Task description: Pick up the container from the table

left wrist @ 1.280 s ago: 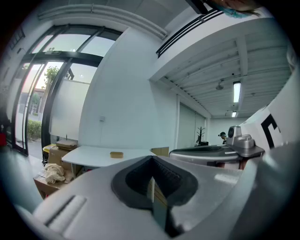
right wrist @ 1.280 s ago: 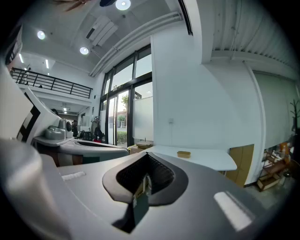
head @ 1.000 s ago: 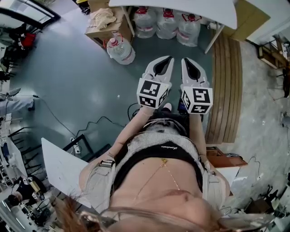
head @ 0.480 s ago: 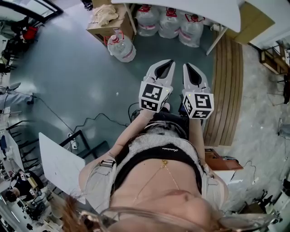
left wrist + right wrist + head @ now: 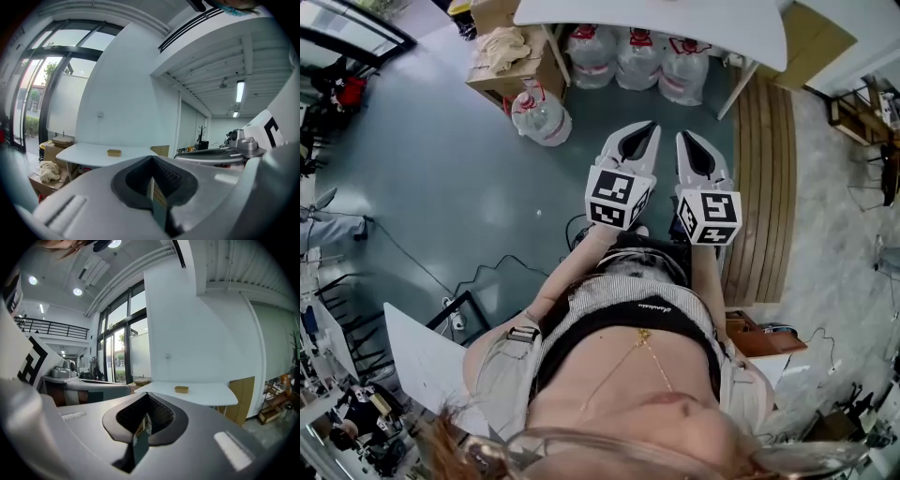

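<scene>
The container [image 5: 114, 152] is a small flat tan box lying on a white table [image 5: 93, 154] far ahead; it also shows as the container [image 5: 181, 389] in the right gripper view, on the table [image 5: 206, 392]. In the head view only the table's near edge [image 5: 656, 23] shows and the container is out of frame. My left gripper [image 5: 649, 127] and right gripper [image 5: 684, 137] are held side by side at waist height, pointing at the table. Both are shut with nothing in them: left gripper [image 5: 152, 180], right gripper [image 5: 145, 418].
Three big water jugs [image 5: 635, 56] stand under the table, and another jug [image 5: 540, 117] stands on the floor to the left. A cardboard box with cloth [image 5: 502, 47] is beside it. A wooden slat platform [image 5: 764, 178] runs along the right. Cables [image 5: 502, 258] trail on the floor.
The table, jugs and box have slid a little down and nearer in the head view as the person and both grippers moved towards the table. The jaws stay shut.
</scene>
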{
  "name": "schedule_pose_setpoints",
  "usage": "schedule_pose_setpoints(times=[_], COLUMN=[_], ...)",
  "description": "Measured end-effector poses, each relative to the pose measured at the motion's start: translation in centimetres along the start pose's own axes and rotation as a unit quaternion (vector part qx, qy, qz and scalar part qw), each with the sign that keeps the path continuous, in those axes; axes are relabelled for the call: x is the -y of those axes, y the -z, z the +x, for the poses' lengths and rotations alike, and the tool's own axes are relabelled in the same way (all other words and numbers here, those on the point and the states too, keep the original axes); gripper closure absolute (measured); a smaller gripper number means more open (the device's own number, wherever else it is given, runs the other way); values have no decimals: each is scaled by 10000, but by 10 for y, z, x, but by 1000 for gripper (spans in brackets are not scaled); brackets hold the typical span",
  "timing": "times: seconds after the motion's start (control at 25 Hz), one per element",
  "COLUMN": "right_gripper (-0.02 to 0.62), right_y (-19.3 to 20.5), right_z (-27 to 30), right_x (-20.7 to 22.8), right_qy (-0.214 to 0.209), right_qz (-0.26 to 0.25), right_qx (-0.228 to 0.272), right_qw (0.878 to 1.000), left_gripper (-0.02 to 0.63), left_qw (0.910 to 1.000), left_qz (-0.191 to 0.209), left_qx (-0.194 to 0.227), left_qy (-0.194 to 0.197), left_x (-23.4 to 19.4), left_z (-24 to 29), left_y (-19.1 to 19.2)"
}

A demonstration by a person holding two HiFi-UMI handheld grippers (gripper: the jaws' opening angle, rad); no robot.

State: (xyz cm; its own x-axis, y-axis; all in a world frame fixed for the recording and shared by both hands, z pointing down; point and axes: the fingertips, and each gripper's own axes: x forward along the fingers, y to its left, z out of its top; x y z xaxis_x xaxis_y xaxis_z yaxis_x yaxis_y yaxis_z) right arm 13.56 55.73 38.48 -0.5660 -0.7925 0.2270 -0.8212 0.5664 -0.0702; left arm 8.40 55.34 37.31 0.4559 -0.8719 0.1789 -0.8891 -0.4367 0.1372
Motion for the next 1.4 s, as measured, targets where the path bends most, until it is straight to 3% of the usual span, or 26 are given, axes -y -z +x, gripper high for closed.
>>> schedule_pose_setpoints(times=[0.6, 1.0, 1.4], right_gripper=[568, 568, 568], right_y=[-31, -29, -29], right_z=[104, 141, 161], right_x=[16, 2, -13], right_qy=[215, 350, 216], right_qz=[-13, 7, -10], right_qx=[76, 29, -52], right_qw=[9997, 9994, 9998], left_gripper=[606, 606, 606], left_qw=[9995, 9986, 9988], left_qz=[-75, -110, -84], left_qx=[120, -56, -155], left_qy=[287, 514, 457], left_x=[-83, -119, -139], left_z=[70, 76, 70], left_y=[-32, -26, -24])
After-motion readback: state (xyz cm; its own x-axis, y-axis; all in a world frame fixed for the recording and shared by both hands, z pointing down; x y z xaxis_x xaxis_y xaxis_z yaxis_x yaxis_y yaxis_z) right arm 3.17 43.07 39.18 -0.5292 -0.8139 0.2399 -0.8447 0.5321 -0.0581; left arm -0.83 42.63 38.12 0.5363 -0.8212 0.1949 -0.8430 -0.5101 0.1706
